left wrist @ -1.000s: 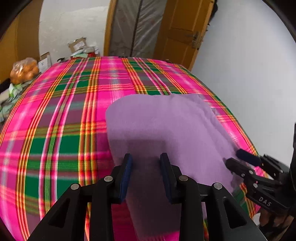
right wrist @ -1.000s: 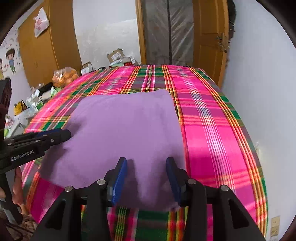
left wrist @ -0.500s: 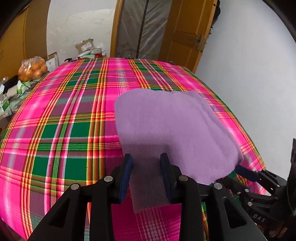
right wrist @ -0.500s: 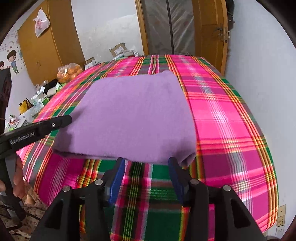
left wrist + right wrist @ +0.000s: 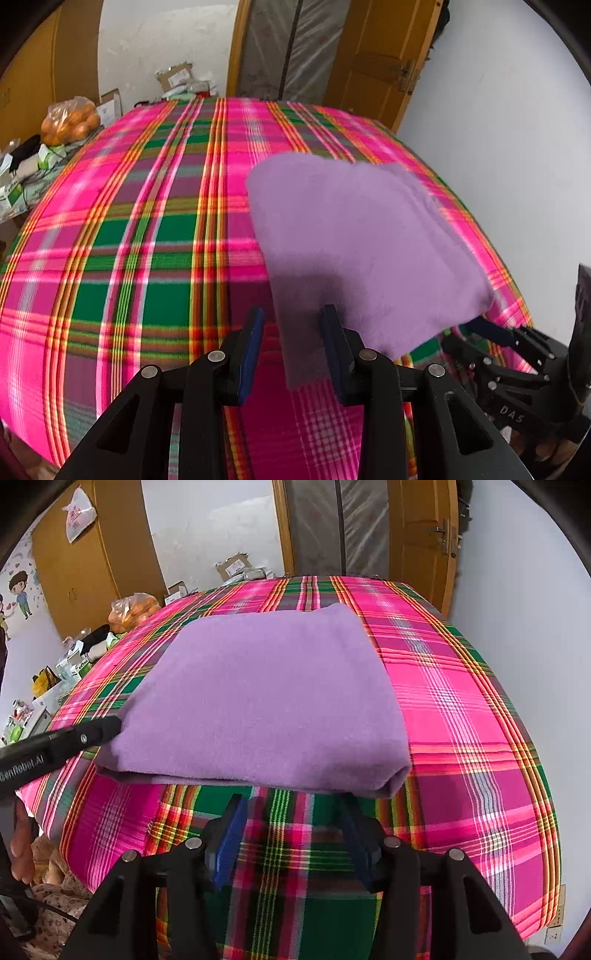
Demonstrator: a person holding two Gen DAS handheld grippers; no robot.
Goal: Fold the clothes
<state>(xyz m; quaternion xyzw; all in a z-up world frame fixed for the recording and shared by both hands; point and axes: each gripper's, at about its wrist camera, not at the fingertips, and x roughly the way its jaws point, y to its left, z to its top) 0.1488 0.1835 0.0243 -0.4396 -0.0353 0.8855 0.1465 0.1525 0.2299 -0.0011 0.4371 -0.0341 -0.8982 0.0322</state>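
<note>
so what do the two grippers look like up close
Both are matte black with angular arms, silver screw heads and blue pads on the fingers. The left gripper bears white "GenRobot.AI" lettering; the right gripper shows "DAS".

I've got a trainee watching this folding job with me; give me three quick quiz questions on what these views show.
1. True or false: the left gripper is clamped on the purple cloth.
2. What covers the bed? A) white sheet B) pink-and-green plaid blanket C) bare mattress
3. What fruit fills the plastic bag beside the bed?

Key: 1 false, its jaws stand open around the cloth's near corner; 2 B; 3 oranges.
</note>
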